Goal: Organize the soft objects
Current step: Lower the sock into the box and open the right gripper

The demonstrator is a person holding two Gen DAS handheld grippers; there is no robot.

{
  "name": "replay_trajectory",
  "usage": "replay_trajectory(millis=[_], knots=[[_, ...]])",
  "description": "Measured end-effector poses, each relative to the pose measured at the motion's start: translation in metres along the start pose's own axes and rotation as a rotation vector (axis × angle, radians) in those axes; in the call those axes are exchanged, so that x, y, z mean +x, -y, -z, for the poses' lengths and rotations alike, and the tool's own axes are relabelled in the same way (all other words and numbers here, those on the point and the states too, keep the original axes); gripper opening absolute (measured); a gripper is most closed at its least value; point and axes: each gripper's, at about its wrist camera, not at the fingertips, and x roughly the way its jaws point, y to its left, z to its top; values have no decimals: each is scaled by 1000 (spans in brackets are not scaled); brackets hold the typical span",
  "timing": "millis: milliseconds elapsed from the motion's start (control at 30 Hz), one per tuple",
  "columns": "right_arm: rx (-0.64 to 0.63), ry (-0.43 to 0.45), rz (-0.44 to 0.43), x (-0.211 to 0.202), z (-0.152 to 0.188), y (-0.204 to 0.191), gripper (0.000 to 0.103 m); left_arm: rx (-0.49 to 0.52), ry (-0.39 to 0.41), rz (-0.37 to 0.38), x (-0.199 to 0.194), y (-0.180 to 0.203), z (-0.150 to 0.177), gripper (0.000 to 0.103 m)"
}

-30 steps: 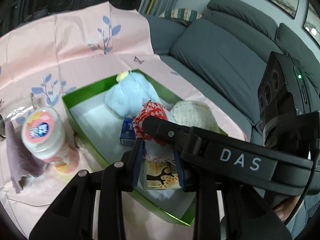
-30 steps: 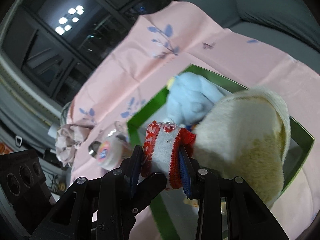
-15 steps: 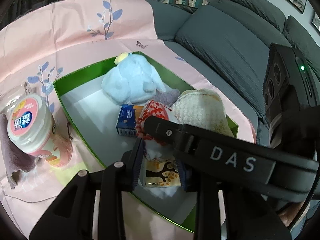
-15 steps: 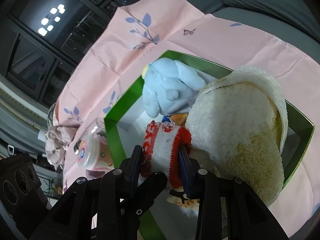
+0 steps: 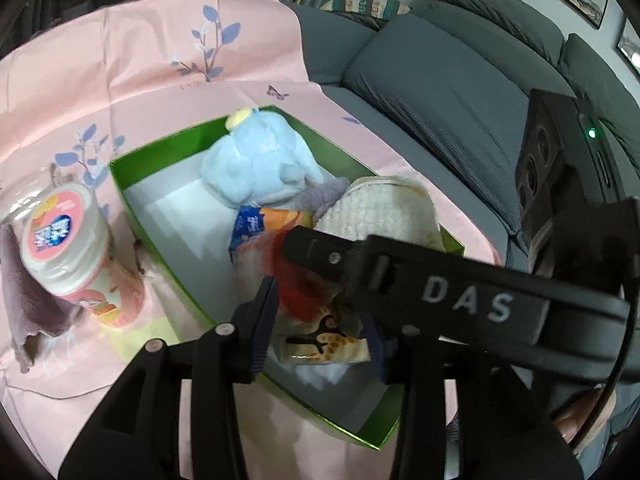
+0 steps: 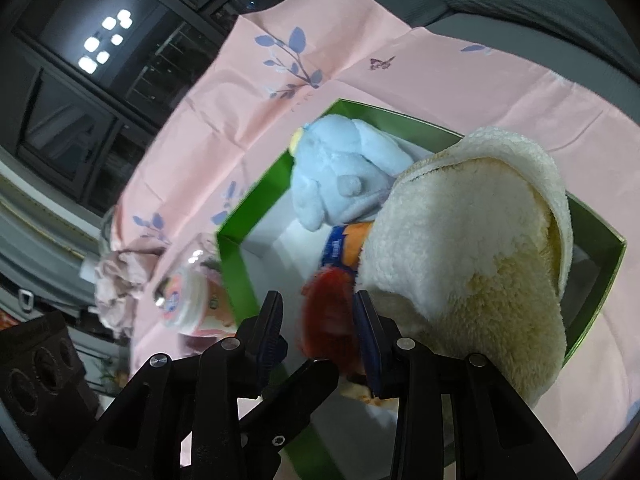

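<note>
Low in the left wrist view the left gripper (image 5: 320, 320) hangs over the near corner of a green box (image 5: 160, 156); its jaws are opening, and a blurred red-and-white sock (image 5: 296, 288) sits in the gap, against the left pad but clear of the right one. Under the sock lies a flat packet with a brown tree print (image 5: 324, 344) on the box's white floor. The right gripper crosses this view from the right as a black bar lettered DAS, its tip over the sock. In the right wrist view the right gripper (image 6: 320, 328) has the same sock (image 6: 328, 320) between its jaws, close against the right pad with a gap on the left; blur keeps me from telling whether it is clamped. Just right of it a cream fleece slipper (image 6: 480, 248) fills the box's right side. Past the sock, mid-frame, a blue-and-orange tissue pack (image 5: 260, 228) lies beside a grey cloth (image 5: 324, 196). At the far end of the box a pale blue plush toy (image 5: 260, 164) rests against the wall. Left of the box, outside it, a pink-and-white tub (image 5: 68, 248) stands on a pink leaf-print sheet (image 5: 140, 60), with a mauve rag (image 5: 24, 304) at the frame's left edge. A grey sofa (image 5: 440, 92) fills the upper right.
</note>
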Motion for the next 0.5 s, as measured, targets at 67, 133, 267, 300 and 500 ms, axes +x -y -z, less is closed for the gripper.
replay_trajectory(millis=[67,133,267,300,500], knots=[[-1,9,3,-3,1,-1,39,-1,4,-7,-3,-1,0,41],[-6,22,8,-7,1,-2,42,-8,7,-7,-7,-2,0,49],[-4,54,-2,-15,2,-4,57,-12,30,-6,-19,-2,3,57],[-5,64,3,-18,2,-5,61,-11,38,-5,-23,-2,4,63],[-18,97,-7,-25,4,-10,87,-46,80,6,-48,-8,16,87]])
